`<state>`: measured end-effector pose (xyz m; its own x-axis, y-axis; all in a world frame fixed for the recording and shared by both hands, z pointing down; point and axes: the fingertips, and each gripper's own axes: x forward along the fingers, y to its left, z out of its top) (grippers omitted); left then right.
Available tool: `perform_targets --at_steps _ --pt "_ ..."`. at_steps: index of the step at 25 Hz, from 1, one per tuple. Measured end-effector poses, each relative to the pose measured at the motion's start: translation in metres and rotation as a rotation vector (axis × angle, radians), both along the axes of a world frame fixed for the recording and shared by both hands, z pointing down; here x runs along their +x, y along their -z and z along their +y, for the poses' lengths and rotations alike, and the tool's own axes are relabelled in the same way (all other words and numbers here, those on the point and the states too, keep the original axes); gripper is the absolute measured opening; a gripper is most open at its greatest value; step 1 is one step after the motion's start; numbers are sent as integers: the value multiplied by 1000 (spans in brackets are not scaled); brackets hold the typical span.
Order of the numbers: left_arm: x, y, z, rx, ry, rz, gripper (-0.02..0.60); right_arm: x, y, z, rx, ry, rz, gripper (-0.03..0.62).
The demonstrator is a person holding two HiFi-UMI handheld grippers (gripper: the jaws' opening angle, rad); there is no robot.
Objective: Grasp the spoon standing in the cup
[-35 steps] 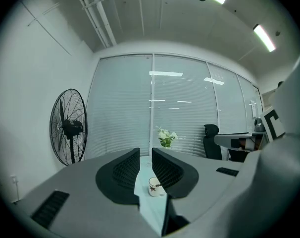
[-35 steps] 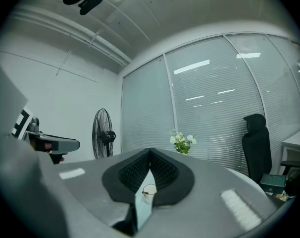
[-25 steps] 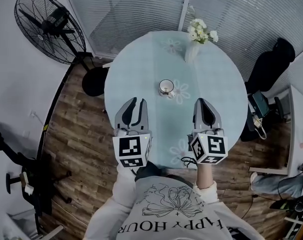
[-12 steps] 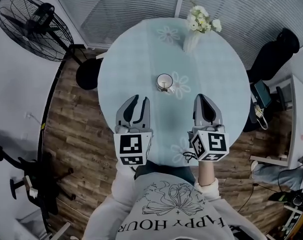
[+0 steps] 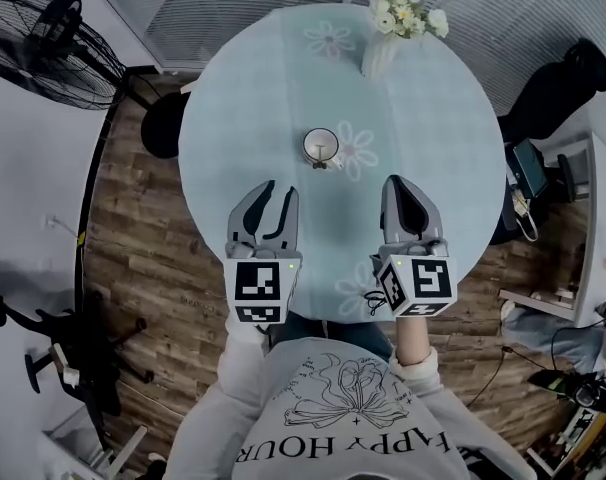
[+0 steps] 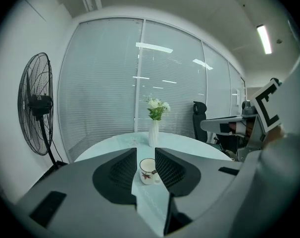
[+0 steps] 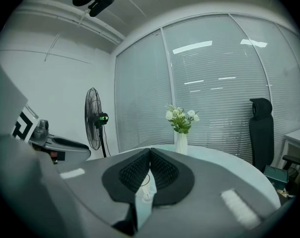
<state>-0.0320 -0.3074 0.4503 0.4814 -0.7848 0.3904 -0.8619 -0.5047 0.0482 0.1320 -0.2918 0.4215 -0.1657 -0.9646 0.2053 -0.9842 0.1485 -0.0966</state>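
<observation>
Spoon standing in the white cup: small and dark, long axis close to upright, bowl end down inside, handle end up near the rim on the side nearer the person; exact lean too small to tell. Cup upright on the round table with its pale blue flowered cloth, the cup's own handle turned toward the person and a little to the right. Nearer the person than the cup and to its left, the left gripper, aimed toward the cup, jaws apart and just now opening wider, nothing between the pads; cup seen through the gap, well ahead of the tips and untouched. Nearer the person and to the cup's right, the right gripper, jaws clenched tip to tip on nothing, well apart from the cup. Beyond the cup, toward the far edge of the table, a white vase of white flowers. Far to the cup's left, on the wood floor, a black pedestal fan. Far to the cup's right, past the table edge, a black office chair.
</observation>
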Motion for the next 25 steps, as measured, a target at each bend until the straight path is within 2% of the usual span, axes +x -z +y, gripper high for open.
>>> perform_targets --at_steps 8,25 --pt "14 -24 -11 -32 -22 -40 113 4 -27 -15 -59 41 -1 11" --pt "46 -85 -30 -113 -155 -132 145 13 -75 -37 -160 70 -5 11"
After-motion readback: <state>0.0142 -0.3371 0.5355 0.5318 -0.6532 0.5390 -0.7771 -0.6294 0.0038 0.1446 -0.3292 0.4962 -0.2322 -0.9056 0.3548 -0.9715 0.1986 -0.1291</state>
